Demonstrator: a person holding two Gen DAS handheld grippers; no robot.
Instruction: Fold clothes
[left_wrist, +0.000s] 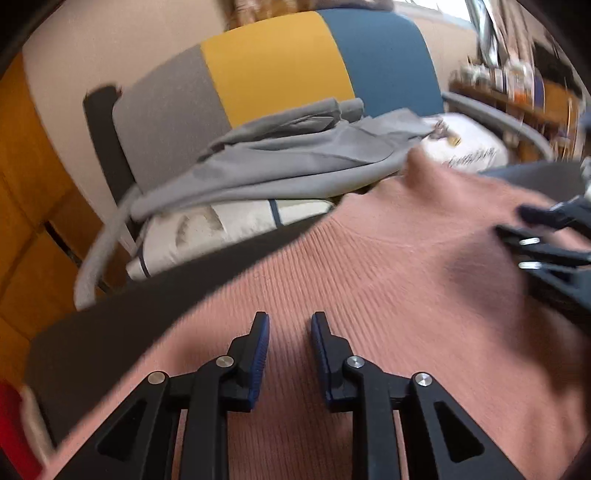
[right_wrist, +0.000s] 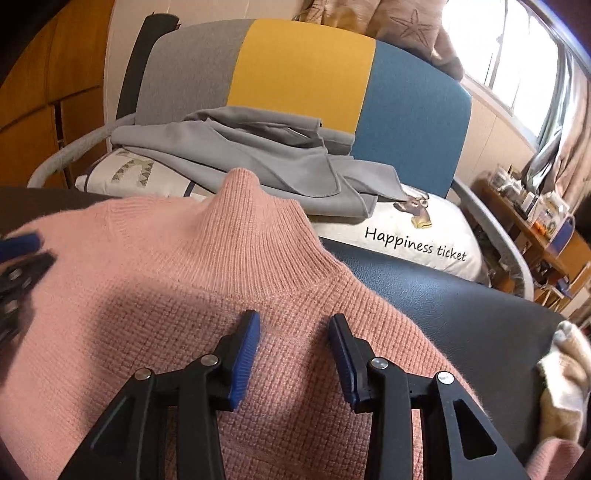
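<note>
A pink knit sweater (left_wrist: 388, 295) lies spread on a dark padded surface (left_wrist: 110, 332), its high collar (right_wrist: 255, 221) standing up at the far edge. My left gripper (left_wrist: 290, 325) is open and empty just above the sweater's left part. My right gripper (right_wrist: 293, 325) is open and empty above the sweater just below the collar (left_wrist: 424, 166). Each gripper shows at the edge of the other's view: the right one (left_wrist: 546, 240) and the left one (right_wrist: 18, 254).
Behind the surface (right_wrist: 461, 306) stands a chair with a grey, yellow and blue back (right_wrist: 303, 70). On it lie a grey garment (right_wrist: 258, 162) and white cushions (right_wrist: 417, 240). A cream cloth (right_wrist: 565, 369) lies at the right. Wooden shelves (right_wrist: 535, 221) stand far right.
</note>
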